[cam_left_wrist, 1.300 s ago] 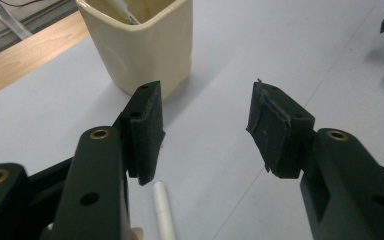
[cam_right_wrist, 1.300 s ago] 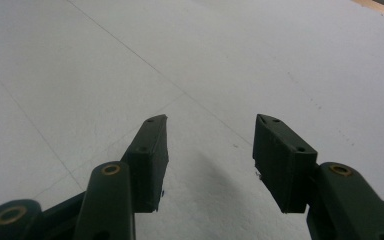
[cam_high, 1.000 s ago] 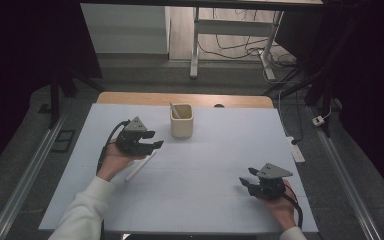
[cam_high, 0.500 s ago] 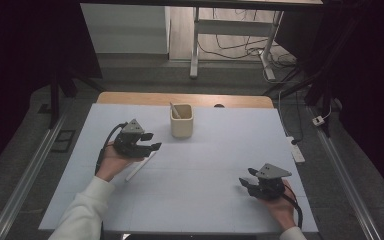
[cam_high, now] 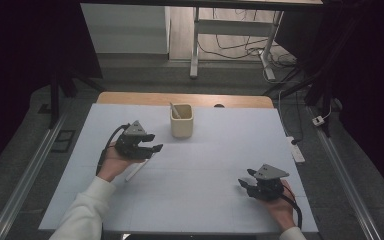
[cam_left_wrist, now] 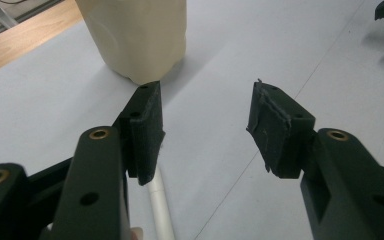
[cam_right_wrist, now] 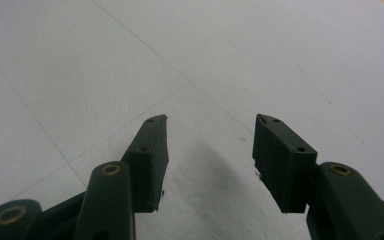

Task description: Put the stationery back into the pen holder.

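Item: white stick (cam_high: 138, 169), flat on the sheet (cam_high: 220, 150), partly beneath our left gripper (cam_high: 152, 143); long axis slants toward the cup (cam_high: 182, 121). Left jaws apart, empty. Right gripper (cam_high: 244, 180) likewise, well apart; left nearer.

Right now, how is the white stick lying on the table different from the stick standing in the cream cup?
The white stick on the table lies flat on the pale sheet, below the left gripper. The stick in the cup leans against the rim of the cream cup, with its lower part hidden inside. The first lies free in full length; the second is held by the cup. Both look thin and pale.
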Available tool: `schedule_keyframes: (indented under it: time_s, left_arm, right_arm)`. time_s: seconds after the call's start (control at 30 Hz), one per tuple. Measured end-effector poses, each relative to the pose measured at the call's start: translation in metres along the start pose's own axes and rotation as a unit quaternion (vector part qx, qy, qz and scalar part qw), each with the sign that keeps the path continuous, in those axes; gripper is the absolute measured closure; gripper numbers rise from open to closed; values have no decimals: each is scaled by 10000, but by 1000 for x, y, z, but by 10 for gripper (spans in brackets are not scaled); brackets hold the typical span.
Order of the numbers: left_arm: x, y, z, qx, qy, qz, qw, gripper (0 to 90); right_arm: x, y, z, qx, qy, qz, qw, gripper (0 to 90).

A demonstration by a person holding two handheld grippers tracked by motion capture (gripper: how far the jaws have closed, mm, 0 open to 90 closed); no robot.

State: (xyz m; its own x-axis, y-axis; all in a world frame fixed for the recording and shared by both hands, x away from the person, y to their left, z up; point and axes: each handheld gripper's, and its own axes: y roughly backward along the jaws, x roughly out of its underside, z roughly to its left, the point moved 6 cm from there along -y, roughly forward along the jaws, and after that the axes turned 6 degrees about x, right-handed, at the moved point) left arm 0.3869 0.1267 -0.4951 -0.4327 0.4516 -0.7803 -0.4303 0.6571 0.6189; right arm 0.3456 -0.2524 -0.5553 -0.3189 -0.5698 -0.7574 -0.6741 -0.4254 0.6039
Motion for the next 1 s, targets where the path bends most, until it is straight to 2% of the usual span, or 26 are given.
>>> schedule_keyframes:
  time_s: [0.2, 0.57, 1.0]
  left_arm:
    - [6, -8, 0, 16, -17, 168, 9999, 453]
    - [8, -11, -3, 43, -32, 217, 9997, 452]
    - [14, -16, -1, 12, -10, 342, 9994, 452]
  right_arm:
    - [0, -1, 1, 2, 26, 18, 10000, 477]
    - [1, -1, 1, 13, 60, 33, 10000, 477]
    - [1, -2, 3, 39, 187, 99, 9998, 476]
